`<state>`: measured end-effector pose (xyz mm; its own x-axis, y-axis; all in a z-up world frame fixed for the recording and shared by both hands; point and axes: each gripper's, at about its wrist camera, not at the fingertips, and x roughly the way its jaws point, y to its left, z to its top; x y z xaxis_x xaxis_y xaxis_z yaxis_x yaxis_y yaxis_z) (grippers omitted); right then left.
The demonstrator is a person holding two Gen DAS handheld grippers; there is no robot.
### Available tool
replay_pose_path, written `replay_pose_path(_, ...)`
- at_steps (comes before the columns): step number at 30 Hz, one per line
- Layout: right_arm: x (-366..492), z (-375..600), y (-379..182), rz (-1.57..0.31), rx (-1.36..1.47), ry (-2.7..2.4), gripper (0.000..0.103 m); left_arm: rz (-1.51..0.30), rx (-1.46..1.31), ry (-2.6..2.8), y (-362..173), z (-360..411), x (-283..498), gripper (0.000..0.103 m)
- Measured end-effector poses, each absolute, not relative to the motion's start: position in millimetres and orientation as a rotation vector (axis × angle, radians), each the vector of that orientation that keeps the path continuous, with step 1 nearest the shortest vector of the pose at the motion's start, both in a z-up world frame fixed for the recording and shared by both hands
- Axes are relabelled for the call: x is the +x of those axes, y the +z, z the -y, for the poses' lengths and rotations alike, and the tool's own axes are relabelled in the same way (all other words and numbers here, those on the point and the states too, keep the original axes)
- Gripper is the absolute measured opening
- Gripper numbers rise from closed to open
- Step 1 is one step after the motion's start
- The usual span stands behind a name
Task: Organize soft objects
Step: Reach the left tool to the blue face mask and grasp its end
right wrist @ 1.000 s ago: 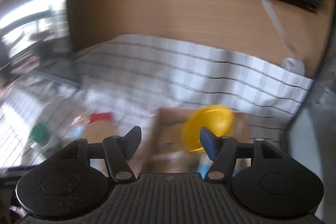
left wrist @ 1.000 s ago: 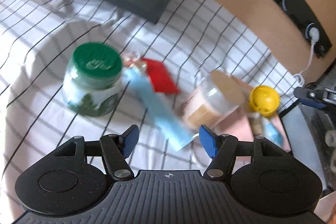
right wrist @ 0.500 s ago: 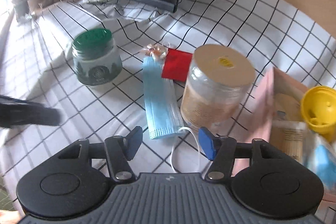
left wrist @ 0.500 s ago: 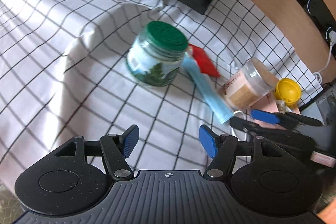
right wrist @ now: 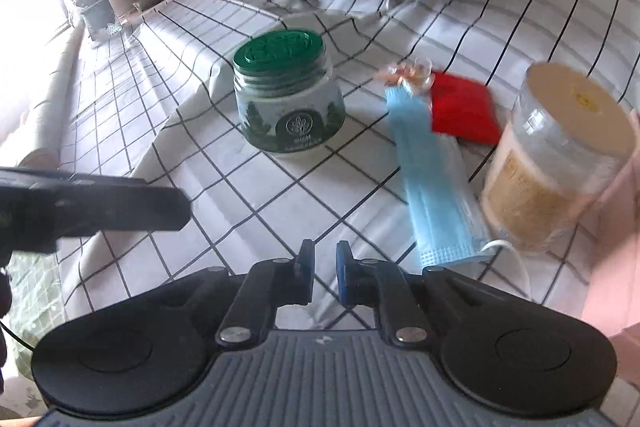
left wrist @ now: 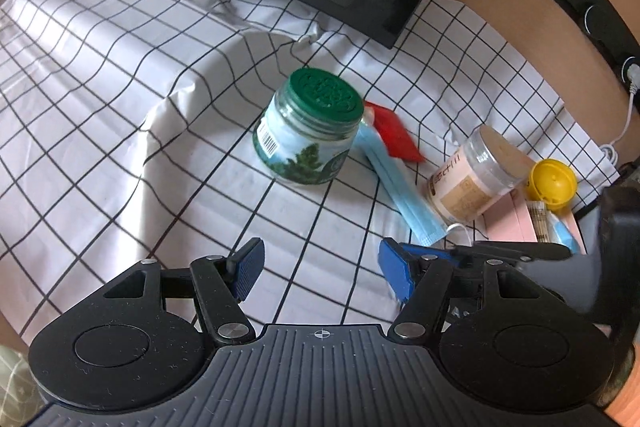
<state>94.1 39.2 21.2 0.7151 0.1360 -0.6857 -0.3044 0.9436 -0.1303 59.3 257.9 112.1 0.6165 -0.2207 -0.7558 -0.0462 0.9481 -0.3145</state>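
From the left wrist we see our left tongs [left wrist: 320,269] wide apart and empty over the checked cloth [left wrist: 120,107]; the mask [left wrist: 400,195] lies between the green jar [left wrist: 312,131] and tan jar [left wrist: 476,179]. From the right wrist, our right tongs [right wrist: 323,277] are together, seemingly empty, just beside the mask [right wrist: 432,179]
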Motion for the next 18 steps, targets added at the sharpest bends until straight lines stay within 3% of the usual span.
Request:
replay_pose_path(2, 88.5, -30.3, 27.2, -0.669, -0.315, 0.163, 0.021, -0.897, -0.318, -0.098, 114.9, -253.9, 61.0, 0.068)
replay_pose_path(3, 87.4, -25.1, 28.1, -0.649, -0.339, 0.133, 0.037, -0.896, -0.316, -0.097, 115.6, -252.1, 62.1, 0.069)
replay_pose_path(5, 91.0, -9.8, 26.6, -0.640, -0.341, 0.108, 0.058, -0.906, -0.317, -0.090, 114.1, -246.0, 65.6, 0.068)
replay_pose_path(10, 106.4, 15.6, 12.4, -0.732, -0.183, 0.173, 0.058, -0.925, -0.288, -0.128, 105.5, -219.7, 88.5, 0.068)
replay_pose_path(11, 103.7, 14.6, 11.1, -0.716, -0.173, 0.192, 0.062, -0.928, -0.286, -0.133, 104.8, -214.6, 93.4, 0.069)
replay_pose_path(18, 60.8, 17.0, 10.3, -0.702, -0.209, 0.303, 0.061, -0.959, -0.247, -0.160, 96.7, -171.5, 128.5, 0.069)
